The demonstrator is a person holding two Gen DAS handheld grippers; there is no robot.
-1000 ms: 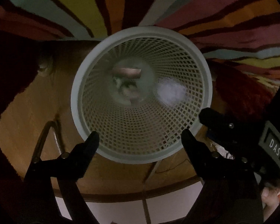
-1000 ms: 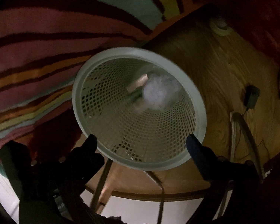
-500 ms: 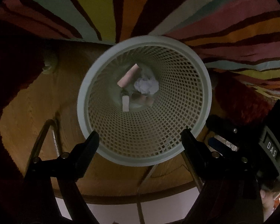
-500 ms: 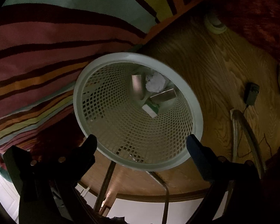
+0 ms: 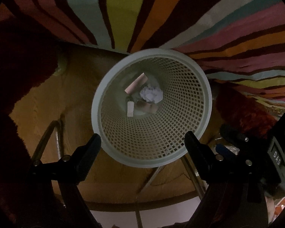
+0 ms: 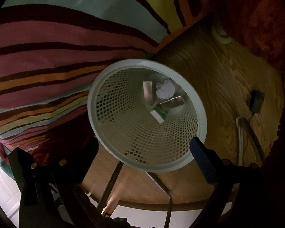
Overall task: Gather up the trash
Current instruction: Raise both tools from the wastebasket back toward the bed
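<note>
White paper wad [image 5: 151,94] in basket [image 5: 204,87], below spread left gripper [image 5: 142,142].

The wooden floor [image 6: 235,72] carries a white mesh basket [image 6: 131,148], standing upright at the edge of a striped rug [image 6: 47,43] that lies beside it. A small dark adapter [image 6: 256,101] with a thin cord rests on the bare wood, well apart from the basket.

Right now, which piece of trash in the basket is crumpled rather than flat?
The white paper ball at the bottom of the basket; the pieces around it are flat, straight-edged strips or cards.
</note>
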